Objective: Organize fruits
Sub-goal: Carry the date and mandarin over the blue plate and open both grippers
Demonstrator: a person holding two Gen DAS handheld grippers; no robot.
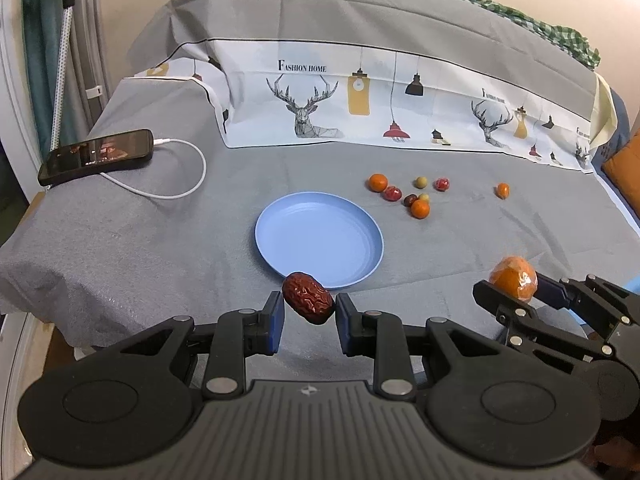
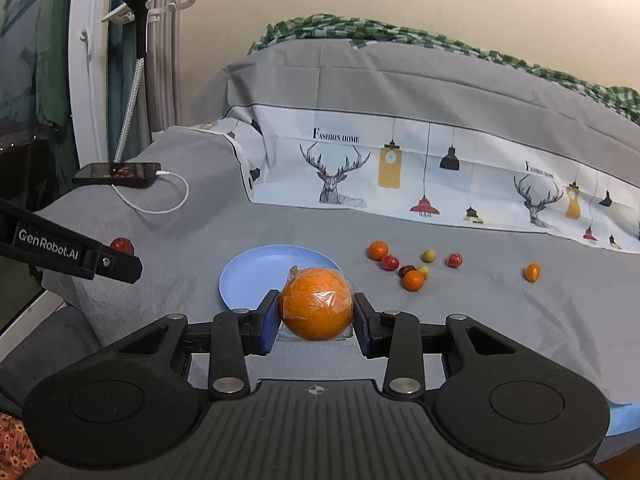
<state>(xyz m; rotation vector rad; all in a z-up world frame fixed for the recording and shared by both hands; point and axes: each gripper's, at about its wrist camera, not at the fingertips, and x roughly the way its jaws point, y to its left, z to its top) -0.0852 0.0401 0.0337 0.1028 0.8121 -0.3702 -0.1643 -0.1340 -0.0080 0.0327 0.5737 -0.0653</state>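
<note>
Currently, on a grey-covered bed, the left gripper (image 1: 309, 312) holds a wrinkled red date (image 1: 308, 298) just short of the empty blue plate (image 1: 280, 216), its long axis slanting from upper left to lower right. Further right, the right gripper (image 2: 316, 314) clamps a plastic-wrapped orange (image 2: 316, 304). Loose small fruits (image 1: 416, 196) lie beyond. Judging by this, both fruits next need carrying over the plate and releasing.

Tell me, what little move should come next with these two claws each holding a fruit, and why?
Probably ease the left gripper forward over the round light-blue plate and let go of the wrinkled dark-red date. It is shut on the date just short of the plate's near rim, and the plate holds nothing yet. The right gripper holds the plastic-wrapped orange and could follow.
</note>
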